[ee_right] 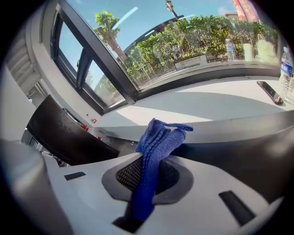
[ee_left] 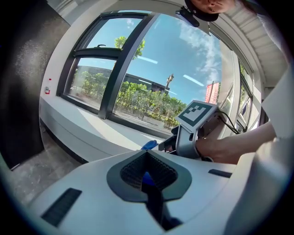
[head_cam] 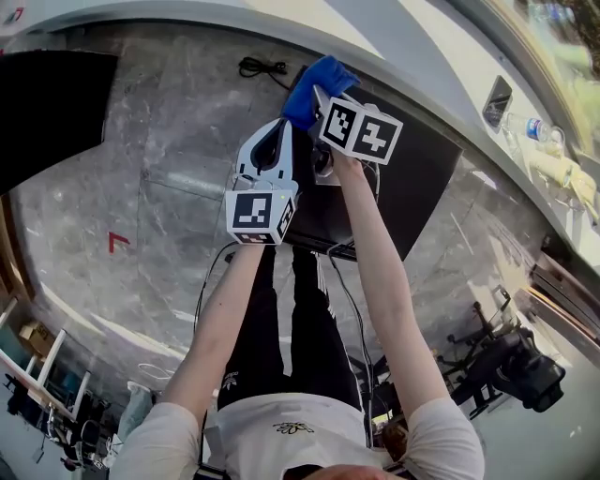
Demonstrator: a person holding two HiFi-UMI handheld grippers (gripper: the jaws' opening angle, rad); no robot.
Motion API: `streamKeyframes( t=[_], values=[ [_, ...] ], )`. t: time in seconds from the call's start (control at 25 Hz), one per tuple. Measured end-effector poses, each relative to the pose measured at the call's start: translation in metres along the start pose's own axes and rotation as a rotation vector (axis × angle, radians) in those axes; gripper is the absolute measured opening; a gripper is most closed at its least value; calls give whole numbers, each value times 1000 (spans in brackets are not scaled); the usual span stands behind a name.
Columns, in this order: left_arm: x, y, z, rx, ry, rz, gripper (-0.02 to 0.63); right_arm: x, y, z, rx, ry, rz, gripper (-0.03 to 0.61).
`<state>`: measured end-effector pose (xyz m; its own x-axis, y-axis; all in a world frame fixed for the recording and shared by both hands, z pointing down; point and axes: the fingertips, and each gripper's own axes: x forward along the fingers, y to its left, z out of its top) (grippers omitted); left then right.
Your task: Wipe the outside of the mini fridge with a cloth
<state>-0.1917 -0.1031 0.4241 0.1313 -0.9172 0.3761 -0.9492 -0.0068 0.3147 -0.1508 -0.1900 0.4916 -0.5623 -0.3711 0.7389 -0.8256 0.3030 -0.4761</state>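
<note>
Nothing here gives a readable word or number. The left gripper and the right gripper carry cubes with black-and-white square codes, no letters. The trousers bear a small white logo, its lettering too small to read. The floor has a red angle mark. Beyond the window, a white sign and a red banner are illegible.

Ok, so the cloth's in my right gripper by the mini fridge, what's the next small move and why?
Probably lower the right gripper until the blue cloth presses flat on the mini fridge, on its black top. The cloth is clamped but bunched upright, and it doesn't look pressed against the fridge yet.
</note>
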Motion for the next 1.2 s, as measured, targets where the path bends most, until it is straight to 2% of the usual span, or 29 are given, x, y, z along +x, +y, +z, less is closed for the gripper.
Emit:
streamKeyframes(
  t=[0.28,0.64,1.2],
  values=[
    [11,-25,-5,20,19,-32,4,-18,-27,1,8,-10,-25,61],
    [33,-78,-19,55,47,-100,3,-53,-98,5,72,-30,-81,61],
    [58,-158,-47,88,103,-196,4,-114,-192,-4,117,-89,-157,61]
  ],
)
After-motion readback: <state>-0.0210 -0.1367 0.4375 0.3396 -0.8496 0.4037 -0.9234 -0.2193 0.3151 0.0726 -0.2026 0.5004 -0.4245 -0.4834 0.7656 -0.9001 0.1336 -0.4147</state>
